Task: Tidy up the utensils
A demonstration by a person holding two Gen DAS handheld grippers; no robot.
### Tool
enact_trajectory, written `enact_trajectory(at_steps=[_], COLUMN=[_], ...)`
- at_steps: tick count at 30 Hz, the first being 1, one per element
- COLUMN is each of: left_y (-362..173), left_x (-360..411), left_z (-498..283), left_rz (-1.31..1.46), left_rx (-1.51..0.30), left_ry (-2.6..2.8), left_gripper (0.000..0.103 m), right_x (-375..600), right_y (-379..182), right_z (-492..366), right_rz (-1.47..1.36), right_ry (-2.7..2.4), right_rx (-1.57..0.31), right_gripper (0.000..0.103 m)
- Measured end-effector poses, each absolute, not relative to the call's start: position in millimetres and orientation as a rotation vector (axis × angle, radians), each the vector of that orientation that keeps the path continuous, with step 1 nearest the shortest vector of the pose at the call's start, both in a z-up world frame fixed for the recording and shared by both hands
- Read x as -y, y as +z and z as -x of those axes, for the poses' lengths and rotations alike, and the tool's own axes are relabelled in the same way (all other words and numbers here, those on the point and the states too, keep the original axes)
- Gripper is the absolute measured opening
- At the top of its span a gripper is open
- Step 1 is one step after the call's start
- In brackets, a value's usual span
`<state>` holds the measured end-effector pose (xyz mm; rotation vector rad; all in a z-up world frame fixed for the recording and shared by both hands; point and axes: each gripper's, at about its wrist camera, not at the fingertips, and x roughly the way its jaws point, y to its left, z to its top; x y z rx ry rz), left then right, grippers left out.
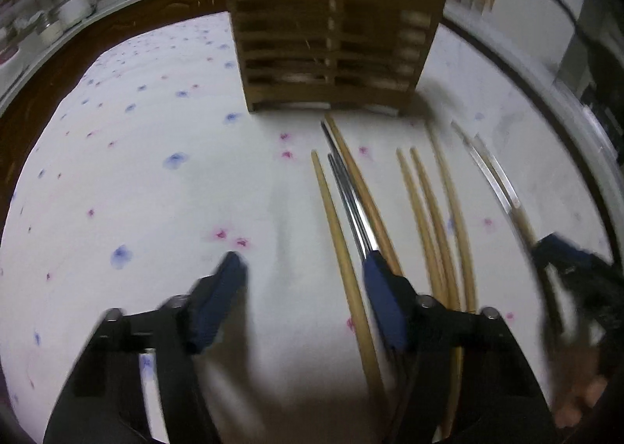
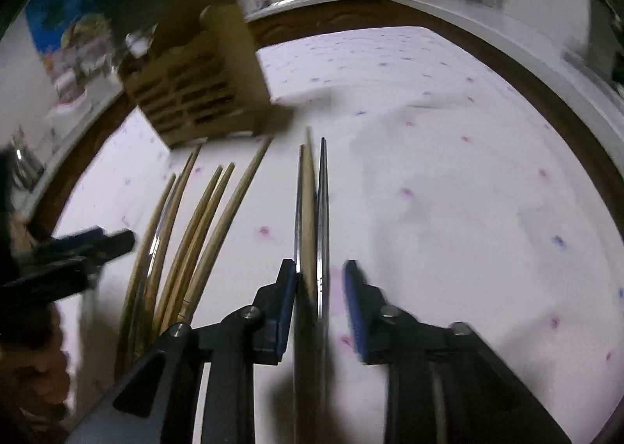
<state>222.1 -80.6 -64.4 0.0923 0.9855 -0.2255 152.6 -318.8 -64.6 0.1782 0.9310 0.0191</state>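
Right gripper (image 2: pixel 318 307) is spread around three chopsticks (image 2: pixel 310 210) on the tablecloth (image 2: pixel 448 171), aligned lengthwise for pinching. Left gripper (image 1: pixel 302 301) is released, empty. Wooden holder (image 1: pixel 331 42) is placed just beyond the tips, likely the destination.

I see a tabletop (image 1: pixel 156 190) covered by a white cloth sprinkled with small blue and pink flowers, a dark wooden edge (image 1: pixel 50 93) showing beyond it. Directly on the cloth stands a slatted wooden holder (image 1: pixel 331 50) at the far side. In front of it lie loose chopsticks — wooden chopsticks (image 1: pixel 425 210) fanned side by side, metal chopsticks (image 1: pixel 347 186) among them, and another pair (image 1: pixel 487 171) off to the right — all pointing roughly toward the holder.
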Motion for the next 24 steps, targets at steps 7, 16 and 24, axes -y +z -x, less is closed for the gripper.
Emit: enact_trajectory(at_steps=[7, 16, 24], left_y=[-70.1, -64.0, -67.5], left_x=[64.3, 42.0, 58.3], left_z=[-217.8, -242.9, -261.0], left_rz=[-0.126, 0.059, -0.02], left_rx=[-0.98, -1.044, -1.027], left_ry=[-0.202, -0.259, -0.203], left_gripper=[0.047, 0.045, 0.027], right_x=[322.6, 286.5, 270.8], right_y=[-47.0, -55.2, -77.7], right_z=[-154.0, -208.2, -267.1], right_rz=[-0.224, -0.225, -0.169], right_ry=[0.05, 0.162, 0.121], right_rx=[-0.866, -0.906, -0.987], right_gripper=[0.029, 0.029, 0.029])
